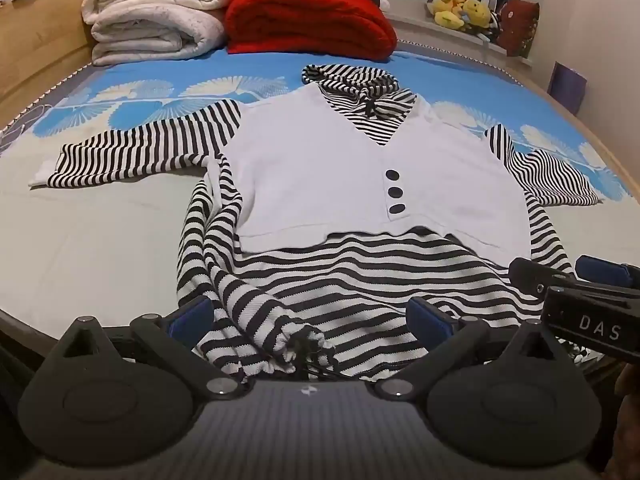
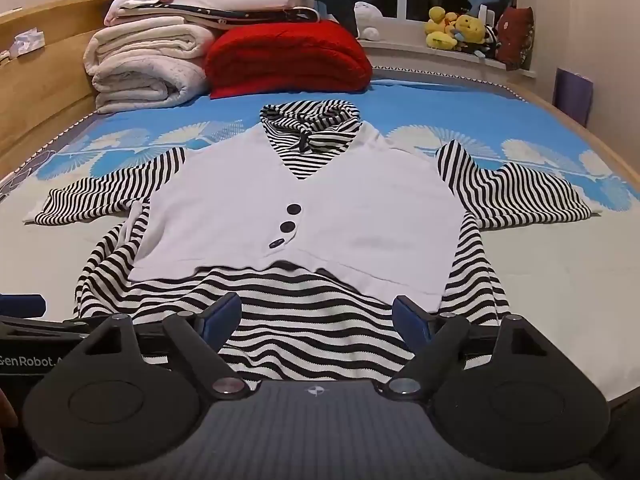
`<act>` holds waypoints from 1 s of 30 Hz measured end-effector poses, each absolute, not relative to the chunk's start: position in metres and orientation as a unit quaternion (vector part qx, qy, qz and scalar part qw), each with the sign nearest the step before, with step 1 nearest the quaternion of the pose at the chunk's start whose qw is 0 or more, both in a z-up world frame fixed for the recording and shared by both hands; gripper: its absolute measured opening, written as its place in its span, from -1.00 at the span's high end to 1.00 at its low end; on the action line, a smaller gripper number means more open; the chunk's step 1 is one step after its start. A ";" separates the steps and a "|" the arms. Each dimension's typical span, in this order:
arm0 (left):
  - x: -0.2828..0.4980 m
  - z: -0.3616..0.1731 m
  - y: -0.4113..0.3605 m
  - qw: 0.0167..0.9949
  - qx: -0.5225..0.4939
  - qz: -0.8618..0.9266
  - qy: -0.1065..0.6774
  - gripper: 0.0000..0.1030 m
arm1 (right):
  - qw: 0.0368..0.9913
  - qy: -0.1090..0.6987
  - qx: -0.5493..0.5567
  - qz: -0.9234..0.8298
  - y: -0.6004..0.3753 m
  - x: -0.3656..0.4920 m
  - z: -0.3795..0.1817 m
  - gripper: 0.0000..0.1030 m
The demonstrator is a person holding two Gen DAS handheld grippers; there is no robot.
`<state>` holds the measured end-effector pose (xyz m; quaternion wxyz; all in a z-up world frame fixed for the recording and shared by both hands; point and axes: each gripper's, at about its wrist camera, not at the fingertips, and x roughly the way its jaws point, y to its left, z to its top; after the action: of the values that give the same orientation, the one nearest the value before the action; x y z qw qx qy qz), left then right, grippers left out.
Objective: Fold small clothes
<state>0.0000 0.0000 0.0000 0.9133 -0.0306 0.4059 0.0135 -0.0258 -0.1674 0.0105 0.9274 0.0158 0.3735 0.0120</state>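
Observation:
A small black-and-white striped dress with a white vest front (image 1: 340, 176) and three black buttons lies flat on the bed, hood away from me; it also shows in the right wrist view (image 2: 320, 216). Both striped sleeves are spread out sideways. My left gripper (image 1: 308, 320) is open, its blue-padded fingers (image 1: 192, 316) straddling the bunched striped hem (image 1: 280, 328) at the dress's near left. My right gripper (image 2: 318, 316) is open over the striped hem (image 2: 312, 320) near the middle. The right gripper's fingers (image 1: 560, 280) show at the right of the left wrist view.
Folded white blankets (image 1: 156, 20) and a red blanket (image 1: 308, 20) are stacked at the bed's far end. Yellow plush toys (image 2: 456, 26) sit on the windowsill. A wooden bed frame (image 2: 44, 92) runs along the left. The blue patterned sheet (image 2: 460, 108) covers the bed.

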 end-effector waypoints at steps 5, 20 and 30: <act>0.000 0.000 0.000 0.913 -0.030 0.014 0.406 -0.99 | 0.928 0.371 0.014 0.007 -0.168 -0.025 0.011 -0.62; 0.000 0.000 -0.001 0.914 -0.031 0.014 0.405 -0.99 | 0.930 0.368 0.016 -0.006 -0.170 -0.025 0.010 -0.62; 0.001 0.001 0.002 0.913 -0.033 0.017 0.407 -0.99 | 0.926 0.377 0.024 -0.017 -0.175 -0.023 0.008 -0.63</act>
<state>0.0009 0.0019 0.0007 0.9127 -0.0333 0.4069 0.0171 -0.0233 -0.1745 0.0083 0.9256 0.0242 0.3773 -0.0172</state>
